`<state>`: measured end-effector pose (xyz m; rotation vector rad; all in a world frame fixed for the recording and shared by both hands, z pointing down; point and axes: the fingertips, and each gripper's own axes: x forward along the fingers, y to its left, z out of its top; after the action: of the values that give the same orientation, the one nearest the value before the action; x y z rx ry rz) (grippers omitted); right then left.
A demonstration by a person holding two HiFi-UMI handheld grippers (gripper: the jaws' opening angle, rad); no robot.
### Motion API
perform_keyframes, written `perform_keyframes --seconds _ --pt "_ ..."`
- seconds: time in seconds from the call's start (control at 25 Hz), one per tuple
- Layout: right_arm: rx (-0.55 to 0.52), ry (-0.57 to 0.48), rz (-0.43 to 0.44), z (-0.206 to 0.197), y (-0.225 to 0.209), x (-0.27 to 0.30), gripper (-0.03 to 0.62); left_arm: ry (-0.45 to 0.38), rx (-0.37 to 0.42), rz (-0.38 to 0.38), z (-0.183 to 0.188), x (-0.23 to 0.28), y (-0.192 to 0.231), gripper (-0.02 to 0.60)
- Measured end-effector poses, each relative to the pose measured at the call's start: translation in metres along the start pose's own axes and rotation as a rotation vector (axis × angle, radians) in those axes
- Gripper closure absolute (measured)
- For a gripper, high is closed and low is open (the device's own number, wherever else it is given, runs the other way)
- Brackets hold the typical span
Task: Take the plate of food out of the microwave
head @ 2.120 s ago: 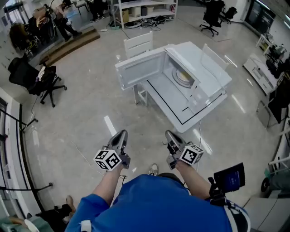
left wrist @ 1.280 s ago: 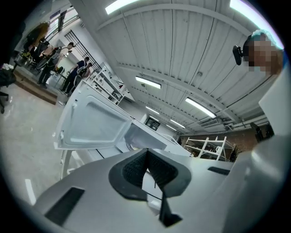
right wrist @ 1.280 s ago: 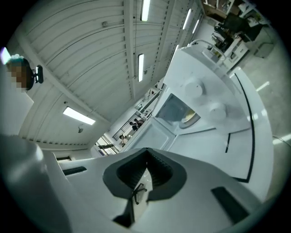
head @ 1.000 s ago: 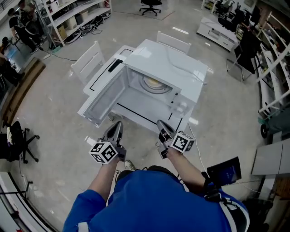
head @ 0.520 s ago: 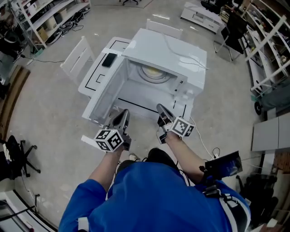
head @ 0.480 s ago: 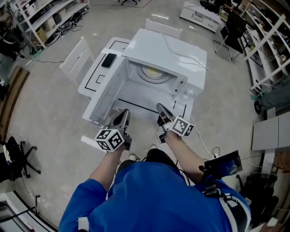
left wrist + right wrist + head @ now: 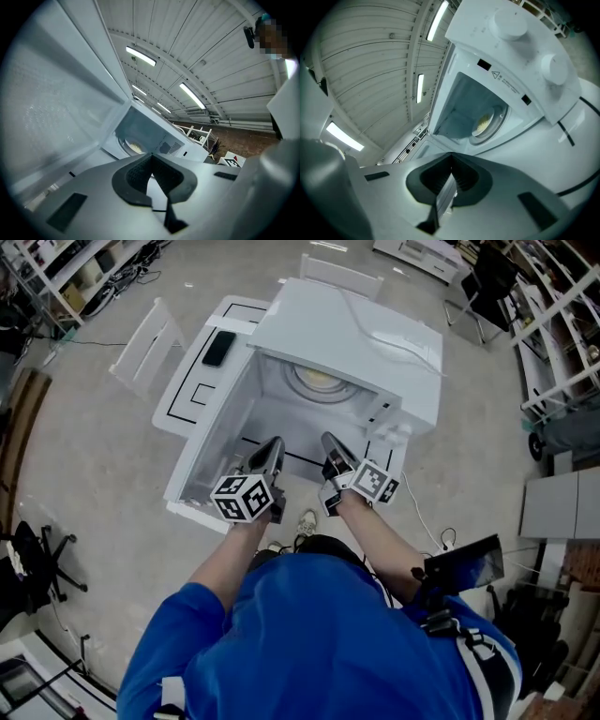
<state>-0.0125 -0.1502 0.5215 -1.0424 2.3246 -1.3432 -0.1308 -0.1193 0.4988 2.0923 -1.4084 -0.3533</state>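
now, head view: the left gripper (image 7: 272, 448) and right gripper (image 7: 330, 444) are standing nearer the open microwave (image 7: 375, 324) than a second ago, so the reach is starting; the round plate of food (image 7: 319, 381) is sitting deep in its smooth white cavity. left gripper view: ribbed dark jaws are meeting, empty. right gripper view: jaws likewise pressing together, empty.

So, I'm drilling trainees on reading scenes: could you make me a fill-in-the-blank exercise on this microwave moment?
The microwave has its door standing ____.
The plate of food sits ____ the microwave.
The left claw and the right claw are both ____, holding nothing.
Missing words: open; inside; shut.
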Motion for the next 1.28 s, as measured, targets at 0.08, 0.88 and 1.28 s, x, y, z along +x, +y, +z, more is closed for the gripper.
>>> perform_keyframes --seconds 0.08,0.88,1.28 --pt "0.006 -0.003 -0.008 0.006 -0.006 0.006 0.599 0.012 -0.002 0.005 0.000 0.018 0.005 0.574" --pt "0.051 -0.054 -0.062 0.036 -0.048 0.026 0.599 0.155 -0.029 -0.002 -0.012 0.155 0.041 0.574" --pt "0.039 -0.079 -0.069 0.041 -0.048 0.022 0.599 0.319 0.609 -0.057 -0.030 0.182 0.030 0.572"
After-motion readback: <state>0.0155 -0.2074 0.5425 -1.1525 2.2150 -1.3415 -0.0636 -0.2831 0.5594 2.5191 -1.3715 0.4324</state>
